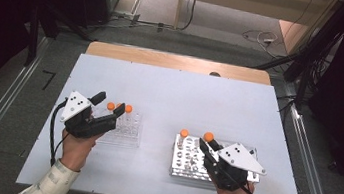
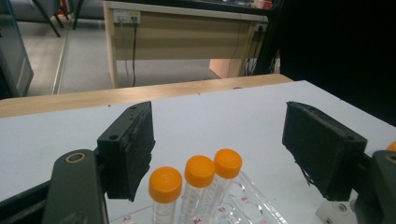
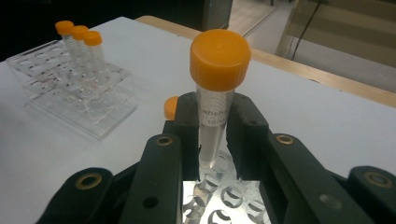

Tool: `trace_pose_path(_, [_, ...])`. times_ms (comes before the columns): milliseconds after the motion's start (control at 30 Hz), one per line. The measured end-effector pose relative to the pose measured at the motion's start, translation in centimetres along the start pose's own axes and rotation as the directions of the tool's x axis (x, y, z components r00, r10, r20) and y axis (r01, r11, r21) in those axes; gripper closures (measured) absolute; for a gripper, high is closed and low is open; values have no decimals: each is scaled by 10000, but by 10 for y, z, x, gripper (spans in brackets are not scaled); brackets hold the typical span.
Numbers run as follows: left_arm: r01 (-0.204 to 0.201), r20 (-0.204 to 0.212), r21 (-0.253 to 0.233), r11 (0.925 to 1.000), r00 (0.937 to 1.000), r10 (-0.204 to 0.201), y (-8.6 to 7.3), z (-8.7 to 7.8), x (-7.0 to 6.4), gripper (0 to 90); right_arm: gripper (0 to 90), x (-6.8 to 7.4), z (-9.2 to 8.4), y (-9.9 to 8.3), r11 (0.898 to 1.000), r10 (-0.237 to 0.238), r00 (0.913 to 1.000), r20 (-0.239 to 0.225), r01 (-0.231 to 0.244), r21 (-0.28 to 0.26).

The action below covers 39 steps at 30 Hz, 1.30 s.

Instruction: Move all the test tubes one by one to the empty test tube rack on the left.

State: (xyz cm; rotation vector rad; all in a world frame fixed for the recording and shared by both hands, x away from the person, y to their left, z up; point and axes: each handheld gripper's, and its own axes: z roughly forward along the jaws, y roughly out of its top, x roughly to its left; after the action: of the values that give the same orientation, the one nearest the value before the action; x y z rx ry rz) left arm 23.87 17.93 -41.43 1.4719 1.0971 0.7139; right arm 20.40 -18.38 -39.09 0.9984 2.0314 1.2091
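Landmark: I take the metal rack [image 1: 186,165] as my reference; it lies on the white table [image 1: 170,92].
Right gripper: my right gripper [image 3: 214,135] sits over the rack's near side, its jaws clamped narrow on a clear tube.
Held tube: the tube [image 3: 212,126] stands upright between my two black fingers [image 3: 187,126], pads pressing its clear body from both sides; the orange cap [image 3: 220,59] rises well above the fingertips, and the pointed bottom hangs just above the rack's holes, apart from them.
Other tube: a second capped tube [image 1: 183,135] stands in the rack's far left corner.
Left gripper: my left gripper [image 2: 219,140] hovers well left of the metal rack, jaws wide, gripping nothing.
Clear rack: the plastic rack [image 1: 123,130] lies left of the metal rack; its three orange-capped tubes [image 2: 199,186] stand low between my open left fingers [image 2: 128,149], touching neither pad.
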Motion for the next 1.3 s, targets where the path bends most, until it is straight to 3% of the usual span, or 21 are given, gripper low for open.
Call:
trace_pose_path(400, [-258,633,-19,9997,9977,259,3,-3,-17,245,730,23,-2,2,9996,-282,9930,-1151,279,-40])
trace_pose_path(700, [-533,1219,46,9986,9912,523,3,-3,-34,245,729,35,7,2,9995,-268,9830,-1814,297,136])
trace_pose_path(967, [-737,1749,72,9973,9820,713,2,-4,-48,247,730,44,23,-1,9982,-247,9741,-2247,362,473])
trace_pose_path(1300, [-1029,2603,339,9941,9613,906,-1,-4,-66,253,730,50,46,-3,9958,-105,9667,-2558,334,856])
